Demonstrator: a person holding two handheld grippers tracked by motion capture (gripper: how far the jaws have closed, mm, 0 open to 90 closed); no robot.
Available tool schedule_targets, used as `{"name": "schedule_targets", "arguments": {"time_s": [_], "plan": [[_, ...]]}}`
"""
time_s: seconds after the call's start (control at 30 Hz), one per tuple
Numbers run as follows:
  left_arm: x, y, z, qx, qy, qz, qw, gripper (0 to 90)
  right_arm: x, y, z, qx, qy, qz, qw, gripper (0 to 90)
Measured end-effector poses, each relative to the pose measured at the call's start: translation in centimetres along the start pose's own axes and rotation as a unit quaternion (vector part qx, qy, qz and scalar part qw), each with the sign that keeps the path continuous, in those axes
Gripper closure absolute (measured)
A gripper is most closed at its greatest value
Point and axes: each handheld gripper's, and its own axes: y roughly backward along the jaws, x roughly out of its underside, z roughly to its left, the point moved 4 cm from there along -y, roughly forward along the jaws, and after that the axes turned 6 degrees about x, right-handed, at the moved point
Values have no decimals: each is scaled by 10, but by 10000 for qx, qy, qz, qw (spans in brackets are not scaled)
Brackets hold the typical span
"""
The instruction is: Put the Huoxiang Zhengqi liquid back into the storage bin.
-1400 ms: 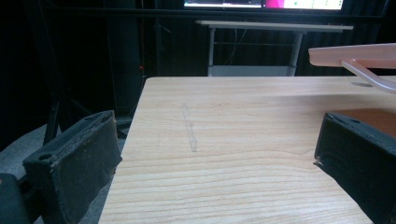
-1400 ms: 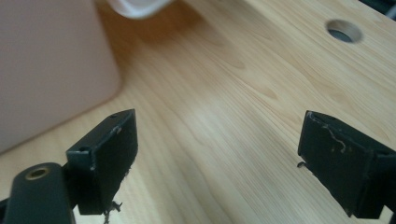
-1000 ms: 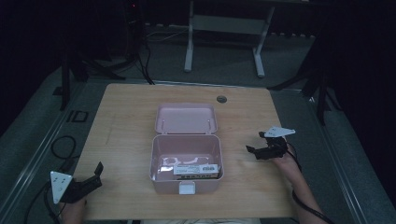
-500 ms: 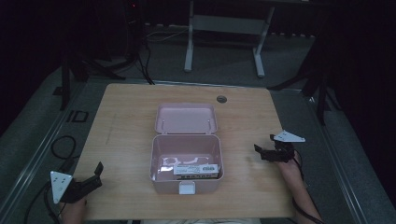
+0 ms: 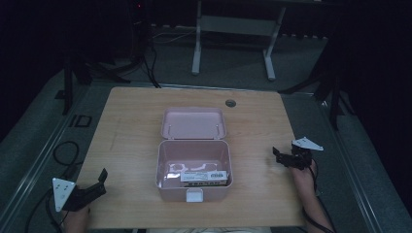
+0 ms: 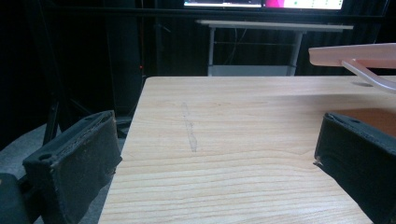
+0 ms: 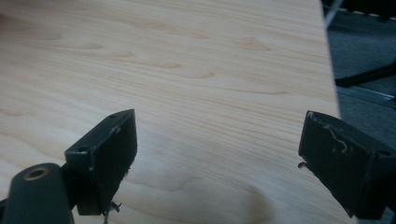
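At the near left corner of the worktop (image 5: 131, 145), the left hand-held gripper (image 5: 99, 179) is held low with its jaws spread wide and nothing between them, apparently parked clear of the work. In the left gripper view, bare wood lies between the jaws and the lid's edge (image 6: 359, 53) is seen at the upper right. At the middle, the pink box (image 5: 194, 170) is set open, its lid (image 5: 193, 123) laid back, presumably to give access to the labelled packet (image 5: 204, 176) lying inside on the floor of the box. At the right, well apart from the box, the right hand-held gripper (image 5: 282, 156) is likewise held spread and empty above bare wood.
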Motion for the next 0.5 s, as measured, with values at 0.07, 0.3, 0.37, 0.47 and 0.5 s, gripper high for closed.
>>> {"name": "schedule_targets", "arguments": {"time_s": [0.07, 0.3, 0.37, 0.47, 0.5], "plan": [[0, 0, 0, 2, 2, -7, 10000, 2, 0, 1, -3, 117, -29, 13, 9999, 113], [0, 0, 0, 24, 23, -27, 10000, 2, -2, 6, -12, 172, -234, -237, 9993, 113], [0, 0, 0, 24, 19, -28, 10000, 2, -3, 9, -15, 188, -273, -369, 9988, 113], [0, 0, 0, 21, 22, -27, 10000, 2, -4, 11, -18, 234, -416, -420, 9980, 114], [0, 0, 0, 21, 21, -28, 10000, 2, -4, 11, -18, 246, -460, -417, 9978, 113]]}}
